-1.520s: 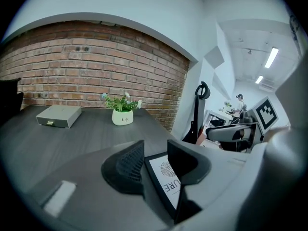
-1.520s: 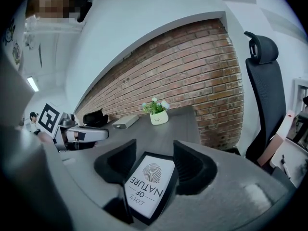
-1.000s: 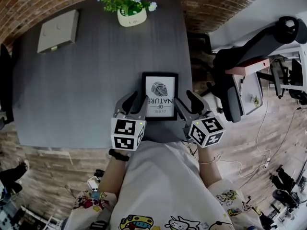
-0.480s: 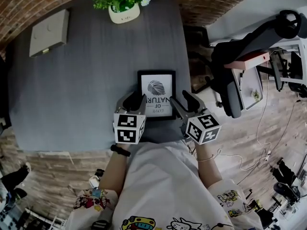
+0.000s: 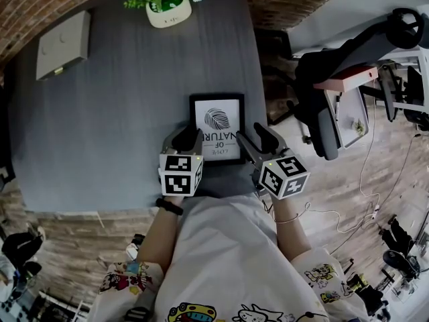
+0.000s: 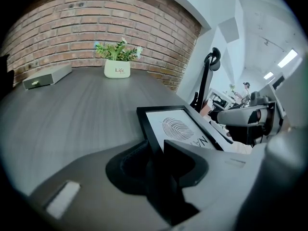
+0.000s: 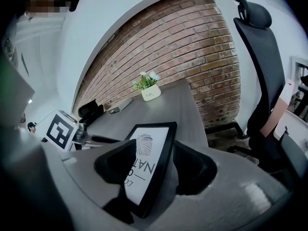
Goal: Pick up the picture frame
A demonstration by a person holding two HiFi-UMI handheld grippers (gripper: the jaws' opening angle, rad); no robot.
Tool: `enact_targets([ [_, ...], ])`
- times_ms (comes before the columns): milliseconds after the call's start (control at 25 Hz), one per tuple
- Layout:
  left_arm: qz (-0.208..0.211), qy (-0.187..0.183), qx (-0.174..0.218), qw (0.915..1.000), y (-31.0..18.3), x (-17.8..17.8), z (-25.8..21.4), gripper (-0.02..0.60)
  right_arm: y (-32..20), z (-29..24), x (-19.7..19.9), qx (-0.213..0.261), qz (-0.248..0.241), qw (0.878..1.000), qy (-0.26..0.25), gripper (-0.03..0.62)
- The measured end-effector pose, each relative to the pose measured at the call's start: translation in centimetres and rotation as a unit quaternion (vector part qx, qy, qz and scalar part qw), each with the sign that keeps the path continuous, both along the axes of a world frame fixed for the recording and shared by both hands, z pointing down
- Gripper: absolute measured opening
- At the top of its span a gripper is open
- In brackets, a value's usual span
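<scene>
Grasp step: picture frame (image 5: 216, 119) lies flat on the worktop (image 5: 114, 113). The left hand-held gripper (image 5: 186, 138) and right hand-held gripper (image 5: 257, 136) straddle its side edges, not pinching yet. The left's jaws have just been closing. Next I'd squeeze both and lift evenly.

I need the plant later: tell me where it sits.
Head view: the plant stands at the table's far edge, right of the grey box, well beyond the frame.
</scene>
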State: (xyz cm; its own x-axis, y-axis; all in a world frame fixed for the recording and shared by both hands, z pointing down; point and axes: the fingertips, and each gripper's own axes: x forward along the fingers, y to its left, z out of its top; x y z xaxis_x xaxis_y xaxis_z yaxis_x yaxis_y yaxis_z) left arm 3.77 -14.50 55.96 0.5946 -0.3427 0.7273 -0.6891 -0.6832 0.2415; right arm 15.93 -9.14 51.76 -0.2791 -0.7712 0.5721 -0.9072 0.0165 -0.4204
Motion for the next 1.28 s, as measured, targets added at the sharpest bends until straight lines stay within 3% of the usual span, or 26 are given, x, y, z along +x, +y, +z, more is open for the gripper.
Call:
enact_targets([
  [600, -0.077, 0.047, -0.019, 0.9958, -0.9, -0.8, -0.3, 0.081, -0.3, 0.8, -0.7, -0.02, -0.006, 1.0, -0.018, 0.219],
  [880, -0.104, 0.072, -0.041, 0.9911, -1.5, -1.3, -0.4, 0.081, 0.1, 2.1, -1.1, -0.057, 0.006, 0.995, -0.078, 0.219],
  [1280, -0.101, 0.076, -0.053, 0.9906, -1.4, -1.1, -0.3, 0.08, 0.0, 3.5, -1.4, -0.1, 0.009, 0.981, -0.166, 0.202],
])
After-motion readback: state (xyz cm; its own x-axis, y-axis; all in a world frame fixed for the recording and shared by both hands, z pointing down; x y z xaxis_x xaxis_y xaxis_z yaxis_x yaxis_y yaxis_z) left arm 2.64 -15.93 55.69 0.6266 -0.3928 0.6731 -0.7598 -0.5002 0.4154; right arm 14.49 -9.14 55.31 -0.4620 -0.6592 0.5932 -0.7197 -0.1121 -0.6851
